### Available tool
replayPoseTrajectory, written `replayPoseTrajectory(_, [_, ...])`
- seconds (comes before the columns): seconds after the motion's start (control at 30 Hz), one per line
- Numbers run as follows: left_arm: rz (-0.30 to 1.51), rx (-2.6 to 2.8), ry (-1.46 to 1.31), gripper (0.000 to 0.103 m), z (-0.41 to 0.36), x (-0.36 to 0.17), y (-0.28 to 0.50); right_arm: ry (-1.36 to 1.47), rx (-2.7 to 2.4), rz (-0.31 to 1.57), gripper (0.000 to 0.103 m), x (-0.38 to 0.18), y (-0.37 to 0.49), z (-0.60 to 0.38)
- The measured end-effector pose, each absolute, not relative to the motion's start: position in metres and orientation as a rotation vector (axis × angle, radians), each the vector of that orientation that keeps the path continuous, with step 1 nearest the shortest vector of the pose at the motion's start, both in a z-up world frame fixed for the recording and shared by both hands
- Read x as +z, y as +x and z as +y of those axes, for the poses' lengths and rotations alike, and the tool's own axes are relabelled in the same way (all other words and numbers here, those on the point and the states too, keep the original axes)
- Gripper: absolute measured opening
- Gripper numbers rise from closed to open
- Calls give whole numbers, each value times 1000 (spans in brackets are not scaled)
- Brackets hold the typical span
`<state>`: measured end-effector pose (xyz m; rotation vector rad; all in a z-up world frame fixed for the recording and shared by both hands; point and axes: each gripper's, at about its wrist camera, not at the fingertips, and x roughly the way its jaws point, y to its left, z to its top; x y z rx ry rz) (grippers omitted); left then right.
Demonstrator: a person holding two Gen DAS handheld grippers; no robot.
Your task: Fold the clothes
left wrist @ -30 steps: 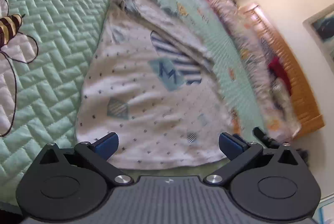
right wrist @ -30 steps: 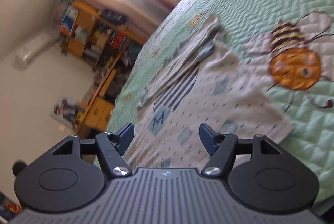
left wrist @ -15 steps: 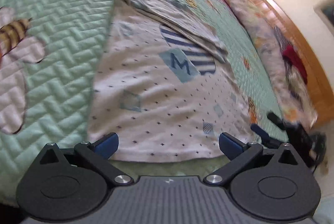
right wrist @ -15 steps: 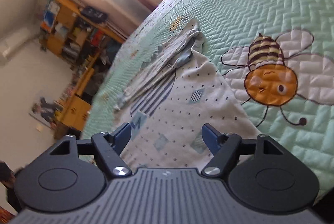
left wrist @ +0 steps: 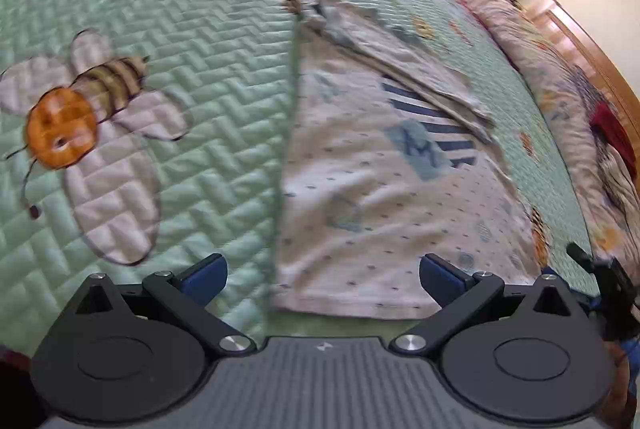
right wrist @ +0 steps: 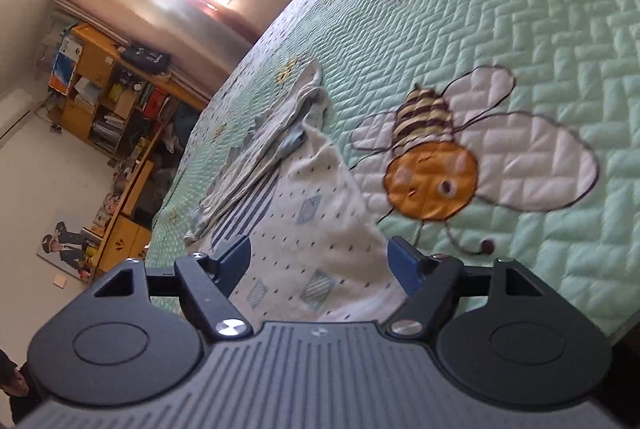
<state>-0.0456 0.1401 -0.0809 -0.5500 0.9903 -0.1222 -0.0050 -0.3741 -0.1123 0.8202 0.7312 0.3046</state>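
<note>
White dotted garment [left wrist: 380, 197] lies flat on the green quilted bed [left wrist: 200, 29], its near hem before both released claws, left claw [left wrist: 323, 275] and right claw [right wrist: 320, 261]. Left view alone shows its "M" patch [left wrist: 416, 149]; right alone, orange shelves [right wrist: 96, 97].

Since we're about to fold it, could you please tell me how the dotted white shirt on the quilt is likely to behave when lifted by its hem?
The shirt is probably floppy: it already wrinkles lying flat. It looks thin, so likely light. Its folded-over sleeve may well flop open when lifted.
</note>
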Motion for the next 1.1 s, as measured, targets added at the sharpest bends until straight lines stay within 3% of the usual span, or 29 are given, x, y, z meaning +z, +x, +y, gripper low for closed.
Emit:
replayPoseTrajectory(0.3, [1022, -95, -416, 102, 113, -82, -37, 807, 337, 748, 77, -117, -12, -373])
replayPoseTrajectory(0.57, [1055, -1, -153, 102, 71, -77, -30, 573, 540, 725, 76, -93, -11, -309])
replayPoseTrajectory(0.63, [1054, 5, -96, 102, 62, -77, -30, 543, 562, 743, 56, -96, -10, -295])
replayPoseTrajectory(0.87, [1039, -6, 82, 92, 28, -79, -31, 472, 513, 804, 31, -118, -6, -278])
replayPoseTrajectory(0.93, [1040, -8, 102, 90, 23, -81, -30, 456, 486, 820, 0, -128, -2, -283])
replayPoseTrajectory(1.1, [1039, -6, 143, 88, 14, -83, -28, 560, 464, 826, 0, -136, -3, -301])
